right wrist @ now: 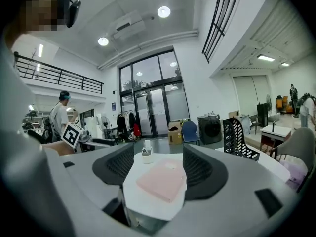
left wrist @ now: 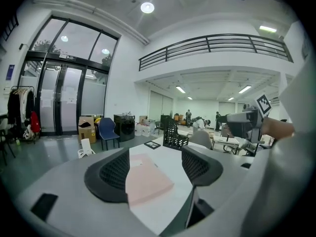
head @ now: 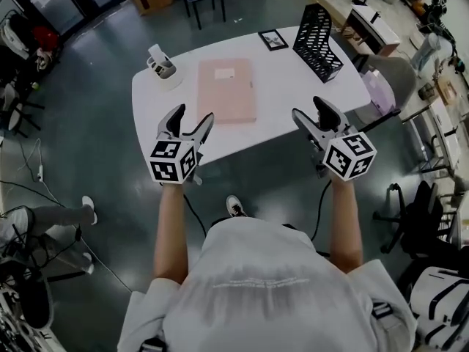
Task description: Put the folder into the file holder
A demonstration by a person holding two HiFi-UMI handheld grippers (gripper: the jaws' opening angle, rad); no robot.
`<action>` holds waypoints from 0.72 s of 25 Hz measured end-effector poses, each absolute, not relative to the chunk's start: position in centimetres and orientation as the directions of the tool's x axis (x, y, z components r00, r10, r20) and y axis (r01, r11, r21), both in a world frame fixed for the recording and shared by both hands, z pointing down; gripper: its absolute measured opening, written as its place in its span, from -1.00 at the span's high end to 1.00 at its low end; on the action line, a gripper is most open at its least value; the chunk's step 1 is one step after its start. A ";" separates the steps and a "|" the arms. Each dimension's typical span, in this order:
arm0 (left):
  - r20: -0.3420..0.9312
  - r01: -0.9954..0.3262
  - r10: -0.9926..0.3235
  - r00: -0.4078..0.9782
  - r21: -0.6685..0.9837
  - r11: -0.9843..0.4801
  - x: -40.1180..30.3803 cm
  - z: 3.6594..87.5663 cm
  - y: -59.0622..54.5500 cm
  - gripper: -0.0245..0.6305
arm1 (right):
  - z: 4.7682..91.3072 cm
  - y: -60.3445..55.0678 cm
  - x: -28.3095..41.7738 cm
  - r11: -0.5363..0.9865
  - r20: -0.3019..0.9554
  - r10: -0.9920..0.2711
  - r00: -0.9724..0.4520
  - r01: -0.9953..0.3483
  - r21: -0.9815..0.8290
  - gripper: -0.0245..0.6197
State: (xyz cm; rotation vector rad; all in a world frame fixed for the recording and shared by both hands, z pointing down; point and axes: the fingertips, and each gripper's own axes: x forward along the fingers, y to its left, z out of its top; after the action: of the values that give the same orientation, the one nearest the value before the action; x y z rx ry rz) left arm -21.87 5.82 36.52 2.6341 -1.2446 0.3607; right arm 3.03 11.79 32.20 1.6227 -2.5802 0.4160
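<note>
- Folder not gripped yet. Left gripper and right gripper both have jaws spread wide and nothing between the pads; only tabletop shows through the gaps.
- My read of the step: approach for pickup. Folder lies flat on the white table, upper centre of the head view, so the jaws need an edge.
- I'd work one jaw under the near edge, then pinch the full thickness so the covers don't fan open.
- File holder sits upper right, well apart from the folder. Stand the folder upright before the slot. The holder looks light, so steady it with the free gripper.
- Pose: both forearms stretched forward side by side, grippers at the table's near edge, tipped slightly down. Left lines up with the folder, right sits below the holder.
- White cup left of the folder: keep clear.
</note>
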 end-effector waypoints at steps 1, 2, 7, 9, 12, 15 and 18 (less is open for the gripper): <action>0.309 -0.782 -0.730 0.610 0.083 -0.618 -22.2 36.7 5.0 -0.12 | 32.2 10.9 2.8 0.411 0.200 -0.873 -0.446 -0.891 -0.194 -0.07; 0.313 -0.785 -0.731 0.606 0.085 -0.613 -22.5 36.9 4.3 -0.12 | 32.3 10.2 2.5 0.414 0.204 -0.870 -0.449 -0.889 -0.195 -0.07; 0.328 -0.797 -0.736 0.592 0.098 -0.597 -22.9 37.4 1.5 -0.12 | 33.2 7.0 2.4 0.427 0.232 -0.852 -0.470 -0.879 -0.213 -0.07; 0.337 -0.801 -0.737 0.586 0.103 -0.590 -22.8 37.7 1.0 -0.12 | 33.7 6.0 2.5 0.430 0.239 -0.844 -0.480 -0.872 -0.232 -0.07; 0.359 -0.809 -0.736 0.575 0.109 -0.578 -22.7 38.4 0.0 -0.12 | 34.4 4.3 2.4 0.454 0.238 -0.827 -0.509 -0.855 -0.253 -0.07; 0.382 -0.820 -0.738 0.556 0.108 -0.562 -22.2 39.2 -1.4 -0.12 | 35.6 1.8 2.6 0.486 0.236 -0.803 -0.548 -0.830 -0.273 -0.07; 0.404 -0.847 -0.756 0.516 0.107 -0.521 -21.8 39.7 -2.9 -0.12 | 37.2 -1.2 2.8 0.527 0.249 -0.760 -0.601 -0.793 -0.306 -0.07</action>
State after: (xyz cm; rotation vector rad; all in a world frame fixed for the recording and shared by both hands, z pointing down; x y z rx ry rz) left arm -21.81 -2.92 39.75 2.4693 -1.3438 0.4475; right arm 2.79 -1.18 37.16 1.3609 -2.6703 0.6022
